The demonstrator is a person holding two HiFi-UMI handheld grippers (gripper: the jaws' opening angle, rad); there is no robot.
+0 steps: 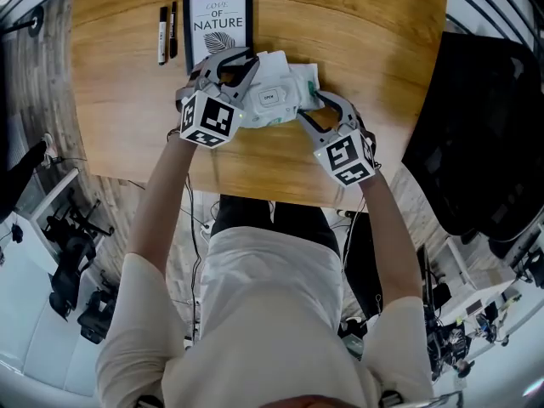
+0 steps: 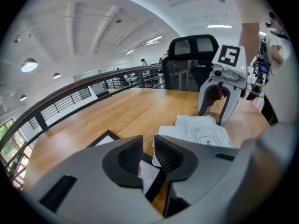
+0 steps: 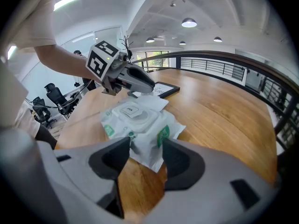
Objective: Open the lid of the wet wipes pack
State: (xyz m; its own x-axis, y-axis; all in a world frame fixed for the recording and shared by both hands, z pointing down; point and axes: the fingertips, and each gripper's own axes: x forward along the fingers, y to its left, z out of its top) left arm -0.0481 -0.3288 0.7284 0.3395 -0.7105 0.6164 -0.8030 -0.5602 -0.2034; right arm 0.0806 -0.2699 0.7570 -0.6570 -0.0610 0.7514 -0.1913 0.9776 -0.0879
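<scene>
The right claw (image 3: 145, 149) stood moderately wide, and the crimped near end of the wet wipes pack (image 3: 140, 125) lay between its jaws. The left claw (image 2: 145, 146) was narrow, with only a thin gap and nothing in it, at the other end of the pack. The lid (image 3: 129, 112) was closed. The pack lay on the wooden counter (image 3: 219, 111), just beside a framed picture (image 1: 218, 19).

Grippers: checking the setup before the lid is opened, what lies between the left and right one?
The wet wipes pack, lid shut, lies between the left gripper and the right gripper, plainest in the head view.
</scene>
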